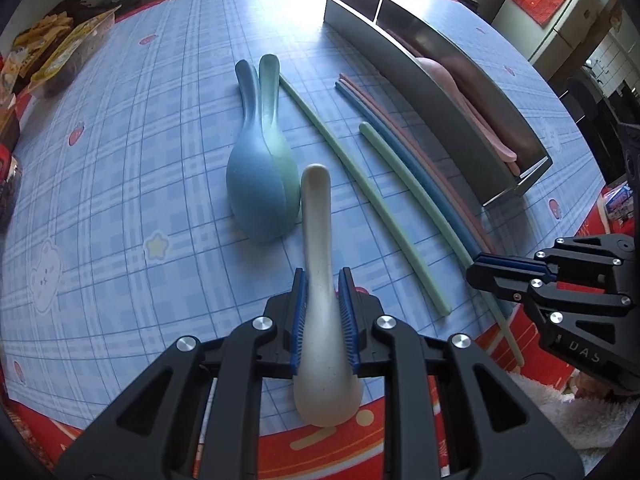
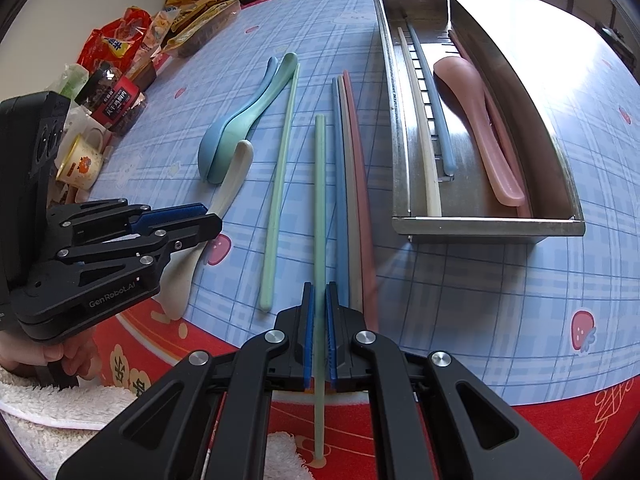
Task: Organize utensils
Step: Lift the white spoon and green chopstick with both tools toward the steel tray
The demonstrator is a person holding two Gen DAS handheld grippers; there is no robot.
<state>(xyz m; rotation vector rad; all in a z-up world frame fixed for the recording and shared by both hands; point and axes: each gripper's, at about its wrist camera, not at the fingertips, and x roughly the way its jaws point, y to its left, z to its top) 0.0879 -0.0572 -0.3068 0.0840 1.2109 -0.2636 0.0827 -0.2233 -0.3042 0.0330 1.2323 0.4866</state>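
My left tongs (image 1: 323, 280) clamp the cream spoon (image 1: 316, 264) by its handle; my right tongs (image 2: 319, 292) are pinched on a green chopstick (image 2: 320, 200), both low over the bench (image 2: 480, 300). Pickup looks done; next, I judge, each needs carrying to the steel tray (image 2: 488, 226) beyond. Only the right view shows the tray's chopstick compartment.

Your left wrist camera sits just behind the left gripper (image 1: 323, 280), looking steeply down and forward along its fingers, close above the table (image 1: 120, 140). Your right wrist camera does the same behind the right gripper (image 2: 319, 292). Both views share the loose chopsticks, the spoons and the metal tray (image 2: 480, 226), and each catches the other gripper at its edge.
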